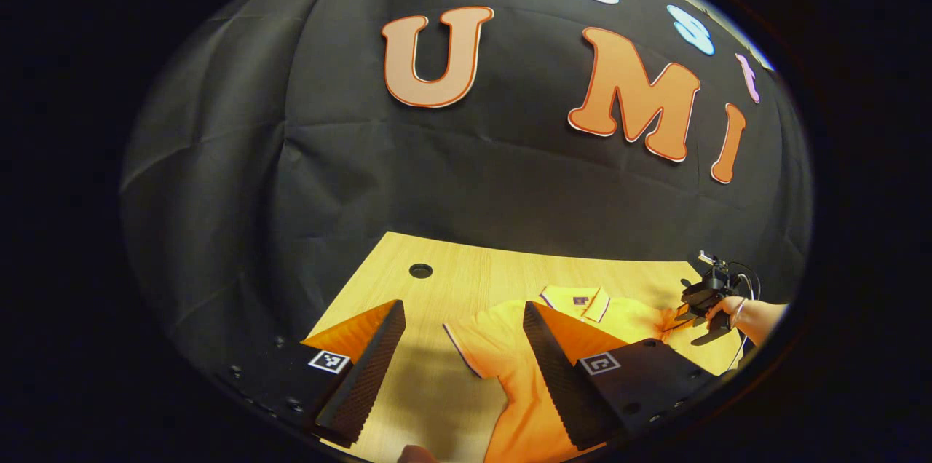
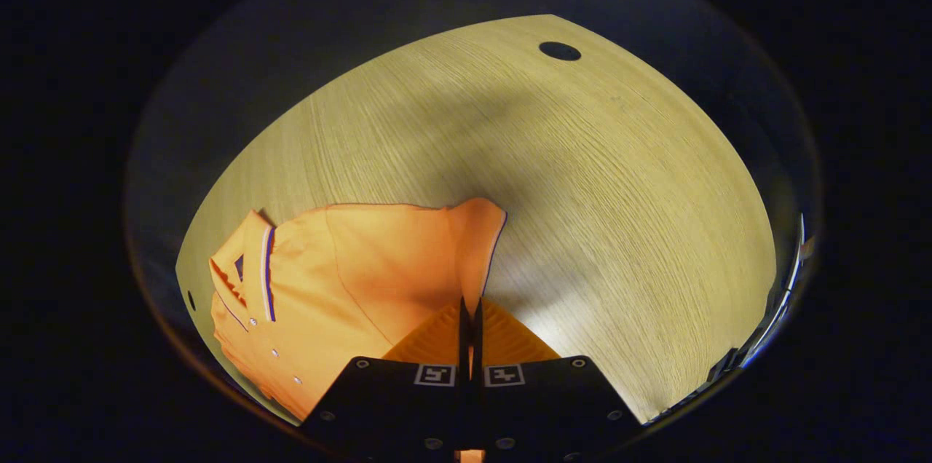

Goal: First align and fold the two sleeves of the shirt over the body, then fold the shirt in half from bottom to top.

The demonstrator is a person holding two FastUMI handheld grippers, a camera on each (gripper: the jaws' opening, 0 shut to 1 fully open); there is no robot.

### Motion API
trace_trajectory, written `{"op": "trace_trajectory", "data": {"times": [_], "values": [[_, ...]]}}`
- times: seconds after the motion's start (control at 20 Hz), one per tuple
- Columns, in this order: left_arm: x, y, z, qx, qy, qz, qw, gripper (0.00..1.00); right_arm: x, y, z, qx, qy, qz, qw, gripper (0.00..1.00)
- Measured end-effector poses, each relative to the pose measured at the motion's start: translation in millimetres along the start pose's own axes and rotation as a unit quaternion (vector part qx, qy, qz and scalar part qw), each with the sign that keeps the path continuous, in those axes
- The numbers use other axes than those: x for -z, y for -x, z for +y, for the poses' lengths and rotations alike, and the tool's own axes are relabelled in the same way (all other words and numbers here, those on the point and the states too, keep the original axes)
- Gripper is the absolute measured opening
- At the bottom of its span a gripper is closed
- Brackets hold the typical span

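An orange polo shirt (image 1: 510,361) lies on the wooden table (image 1: 451,259), its collar (image 1: 579,301) toward the far wall. My left gripper (image 1: 463,306) is open wide above the shirt's near sleeve (image 1: 466,343), with nothing between its fingers. At the far right a hand holds my right gripper (image 1: 684,314) at the shirt's other sleeve. In the right gripper view the right gripper (image 2: 470,314) is shut on that sleeve (image 2: 477,244), a thin strip of orange cloth pinched between the fingers. The collar (image 2: 251,266) and buttoned placket show at the left.
A round cable hole (image 1: 420,271) sits in the table near the far left corner, also seen as the hole (image 2: 559,51) in the right gripper view. Bare wood (image 2: 582,194) stretches beyond the shirt. Black cloth walls close the booth behind the table.
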State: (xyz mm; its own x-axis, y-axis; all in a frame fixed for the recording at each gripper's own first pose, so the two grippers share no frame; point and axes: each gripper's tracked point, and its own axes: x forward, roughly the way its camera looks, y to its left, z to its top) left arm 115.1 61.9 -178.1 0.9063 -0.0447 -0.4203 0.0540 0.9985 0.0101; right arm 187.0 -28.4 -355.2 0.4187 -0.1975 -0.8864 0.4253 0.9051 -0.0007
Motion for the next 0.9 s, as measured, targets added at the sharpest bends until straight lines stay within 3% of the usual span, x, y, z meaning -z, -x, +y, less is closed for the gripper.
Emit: {"op": "trace_trajectory", "data": {"times": [0.35, 0.9], "values": [[-7, 14, 13, 0.001, 0.007, -0.013, 1.0, 0.98, -6, 43, 42, -0.024, 0.082, -0.066, 0.994, 0.0], [-1, 26, 43, 0.003, 0.014, -0.009, 1.0, 0.98, 31, 73, 138, -0.103, 0.153, -0.083, 0.979, 0.02]]}}
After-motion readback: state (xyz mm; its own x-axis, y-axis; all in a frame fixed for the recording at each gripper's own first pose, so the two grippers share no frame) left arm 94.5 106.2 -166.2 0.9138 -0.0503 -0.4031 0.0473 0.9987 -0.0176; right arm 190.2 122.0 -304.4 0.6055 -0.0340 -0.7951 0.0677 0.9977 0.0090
